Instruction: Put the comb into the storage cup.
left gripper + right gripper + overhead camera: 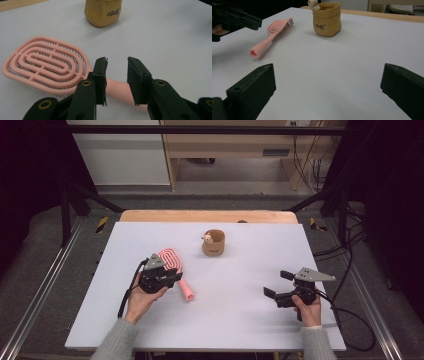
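The pink hairbrush (47,62) lies flat on the white table (240,315), head toward the far side and handle running back toward the person; the left gripper (117,75) straddles that handle just behind the head, jaws either side of it, narrowed but not yet pressing, so nothing is held; the right gripper (328,90) stands well apart, jaws spread wide and empty; the left hand is plainly nearer.

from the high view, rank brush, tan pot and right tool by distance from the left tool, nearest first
1. brush: directly under the left tool, handle between its jaws.
2. tan pot: farther back, toward table centre.
3. right tool: far across, at the right side.
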The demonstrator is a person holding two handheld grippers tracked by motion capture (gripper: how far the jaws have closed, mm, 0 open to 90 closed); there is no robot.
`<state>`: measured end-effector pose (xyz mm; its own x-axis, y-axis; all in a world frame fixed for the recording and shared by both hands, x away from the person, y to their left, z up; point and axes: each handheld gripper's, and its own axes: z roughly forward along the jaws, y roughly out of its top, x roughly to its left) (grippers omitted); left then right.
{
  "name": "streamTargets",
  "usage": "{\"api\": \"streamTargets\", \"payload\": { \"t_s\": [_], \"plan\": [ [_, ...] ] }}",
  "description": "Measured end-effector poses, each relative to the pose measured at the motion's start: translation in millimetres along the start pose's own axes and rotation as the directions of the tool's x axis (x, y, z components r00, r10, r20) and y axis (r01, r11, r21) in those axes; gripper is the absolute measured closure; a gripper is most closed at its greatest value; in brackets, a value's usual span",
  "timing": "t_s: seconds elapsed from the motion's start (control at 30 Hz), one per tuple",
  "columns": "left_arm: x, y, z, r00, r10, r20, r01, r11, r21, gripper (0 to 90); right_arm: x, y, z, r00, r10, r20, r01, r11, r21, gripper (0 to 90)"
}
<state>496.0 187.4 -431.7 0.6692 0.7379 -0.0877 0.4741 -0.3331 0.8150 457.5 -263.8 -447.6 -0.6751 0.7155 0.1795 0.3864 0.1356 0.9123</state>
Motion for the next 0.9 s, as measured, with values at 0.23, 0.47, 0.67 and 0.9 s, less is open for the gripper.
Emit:
{"api": "streamTargets", "payload": {
  "t_s": [0.23,0.47,0.67,0.9],
  "plan": [
    [-3.7,0.4,5.3,1.0000,-0.001,-0.004,0.001,0.9998,0.019,76.1,0.1,0.1,-0.1,1.0000,0.002,-0.001,-0.002,1.000,0.000,0.3],
    [-6.2,1.1,9.6,0.9999,0.000,-0.011,0.000,0.9994,0.034,84.2,0.1,0.1,-0.1,1.0000,0.002,0.000,-0.002,1.000,0.000,0.3],
    [-7.6,1.2,13.9,0.9999,-0.004,-0.012,0.004,0.9991,0.042,88.6,0.1,0.1,0.0,1.0000,0.002,-0.001,-0.002,1.000,-0.001,0.3],
    [-9.7,0.8,19.4,0.9999,-0.005,-0.012,0.005,0.9987,0.051,89.8,0.1,0.1,-0.1,1.0000,0.002,0.000,-0.002,1.000,0.000,0.3]
  ]
}}
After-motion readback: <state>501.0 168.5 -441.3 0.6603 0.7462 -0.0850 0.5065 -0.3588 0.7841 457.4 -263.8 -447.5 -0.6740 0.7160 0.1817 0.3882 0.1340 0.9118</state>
